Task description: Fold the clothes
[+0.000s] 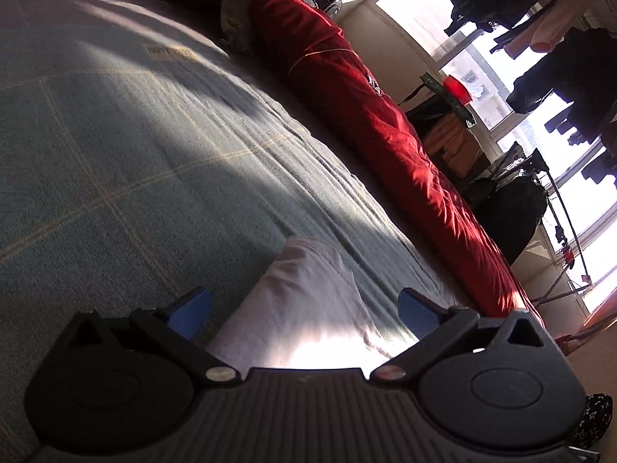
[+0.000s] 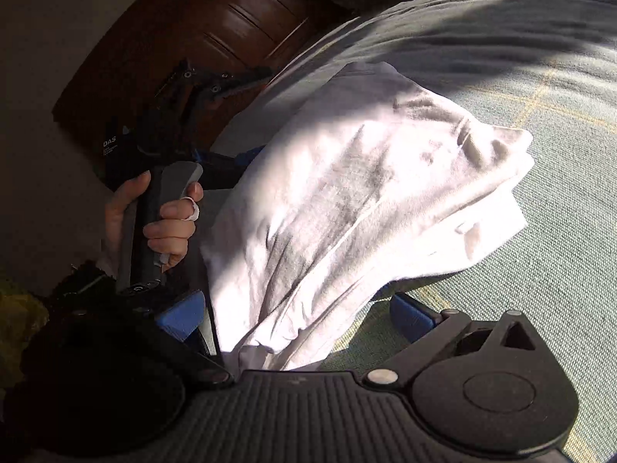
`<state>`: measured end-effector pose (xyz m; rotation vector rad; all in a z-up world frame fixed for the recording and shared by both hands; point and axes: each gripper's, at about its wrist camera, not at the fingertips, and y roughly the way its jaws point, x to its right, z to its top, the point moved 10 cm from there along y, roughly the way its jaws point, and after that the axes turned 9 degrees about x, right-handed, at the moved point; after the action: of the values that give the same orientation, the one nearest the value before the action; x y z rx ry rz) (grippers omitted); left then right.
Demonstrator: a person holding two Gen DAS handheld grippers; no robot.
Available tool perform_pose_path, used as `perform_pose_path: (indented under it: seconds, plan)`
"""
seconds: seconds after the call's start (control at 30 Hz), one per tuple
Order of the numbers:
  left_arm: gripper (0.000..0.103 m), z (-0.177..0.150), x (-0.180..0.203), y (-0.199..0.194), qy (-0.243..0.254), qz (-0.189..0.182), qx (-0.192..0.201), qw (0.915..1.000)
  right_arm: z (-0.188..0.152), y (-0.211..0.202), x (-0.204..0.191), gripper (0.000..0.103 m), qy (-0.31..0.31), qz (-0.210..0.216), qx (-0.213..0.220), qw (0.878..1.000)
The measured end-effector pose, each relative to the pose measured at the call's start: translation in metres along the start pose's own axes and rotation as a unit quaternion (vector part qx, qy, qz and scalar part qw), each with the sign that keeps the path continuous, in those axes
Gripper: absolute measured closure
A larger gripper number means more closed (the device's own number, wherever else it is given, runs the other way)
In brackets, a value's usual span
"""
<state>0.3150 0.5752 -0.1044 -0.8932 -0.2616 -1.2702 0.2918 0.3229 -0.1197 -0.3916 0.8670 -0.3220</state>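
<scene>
A white garment (image 2: 327, 208) lies loosely folded and rumpled on the green checked blanket (image 2: 559, 231) of a bed. In the right wrist view its near end runs between the wide-apart blue pads (image 2: 181, 314) of my right gripper (image 2: 297, 314), which is open. My left gripper (image 1: 304, 312) is also open, and a folded end of the white garment (image 1: 304, 301) lies between its blue pads (image 1: 418, 314). The right wrist view shows a hand (image 2: 169, 223) holding the left gripper (image 2: 227, 156) at the garment's far left edge.
A red quilt (image 1: 385, 123) lies rolled along the bed's far side. Beyond it are bright windows with dark clothes hanging on a rack (image 1: 547, 77) and bags on the floor. A dark wooden headboard (image 2: 216, 27) stands past the bed's edge.
</scene>
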Motion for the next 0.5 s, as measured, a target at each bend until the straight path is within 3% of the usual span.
perform_pose_path:
  seconds: [0.13, 0.23, 0.37, 0.5]
  plan:
    - [0.001, -0.004, 0.009, -0.025, 0.035, -0.013, 0.001, 0.9993, 0.025, -0.041, 0.008, 0.000, -0.048, -0.051, 0.075, 0.995]
    - [0.001, -0.014, 0.019, -0.028, 0.060, -0.030, -0.014, 0.9977, 0.056, -0.042, -0.012, 0.000, -0.108, -0.045, 0.116, 0.986]
    - [0.001, -0.026, 0.011, -0.018, 0.071, -0.017, -0.029, 0.9969, 0.072, -0.005, -0.045, 0.000, -0.210, -0.023, 0.124, 0.970]
    - [0.001, -0.032, 0.001, -0.015, 0.066, -0.018, -0.025, 0.9973, 0.033, 0.040, -0.031, 0.000, -0.276, -0.073, 0.051, 0.957]
